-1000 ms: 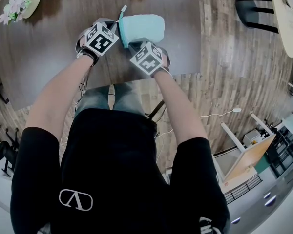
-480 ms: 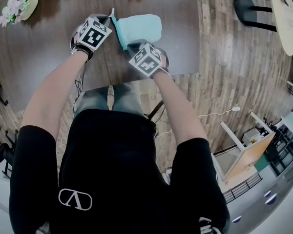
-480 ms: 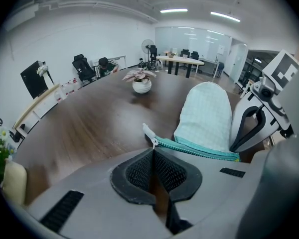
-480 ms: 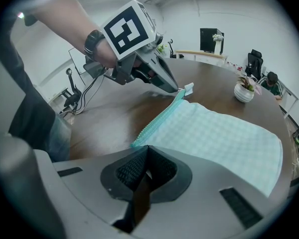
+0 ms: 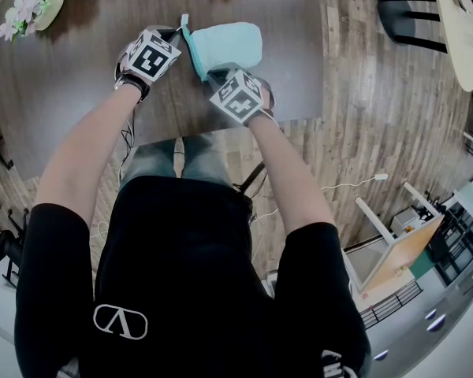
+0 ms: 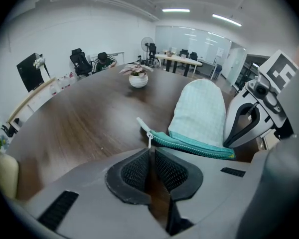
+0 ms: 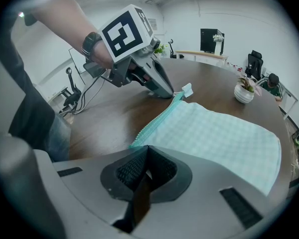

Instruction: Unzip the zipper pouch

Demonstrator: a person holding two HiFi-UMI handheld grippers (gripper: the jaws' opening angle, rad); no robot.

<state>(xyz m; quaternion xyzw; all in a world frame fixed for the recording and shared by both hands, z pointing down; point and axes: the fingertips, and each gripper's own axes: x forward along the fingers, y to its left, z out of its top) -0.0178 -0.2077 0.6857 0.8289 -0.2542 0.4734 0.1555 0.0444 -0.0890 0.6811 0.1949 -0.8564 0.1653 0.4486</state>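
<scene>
A light teal checked zipper pouch point(image 5: 229, 44) lies on the dark wooden table point(image 5: 79, 85), its darker teal zipper edge point(image 6: 189, 144) turned toward me. My left gripper point(image 5: 177, 31) is at the pouch's left end, shut on the small metal zipper pull point(image 6: 149, 139), which runs down between the closed pads. A white tab point(image 6: 142, 125) sticks out past the pull. My right gripper point(image 5: 213, 73) is shut on the pouch's near corner point(image 7: 139, 139), the cloth vanishing between its pads. From the right gripper view, the left gripper point(image 7: 172, 94) touches the far end of the zipper.
A vase of pale flowers point(image 5: 39, 2) stands at the table's far left and a small potted plant point(image 6: 138, 78) sits beyond the pouch. The table's near edge point(image 5: 221, 124) lies just behind my right hand. A black chair point(image 5: 410, 14) and a round table point(image 5: 461, 22) stand to the right.
My left gripper has shifted a little to the left with the zipper's end, and the pouch's left edge has swung with it. The right gripper has stayed put.
</scene>
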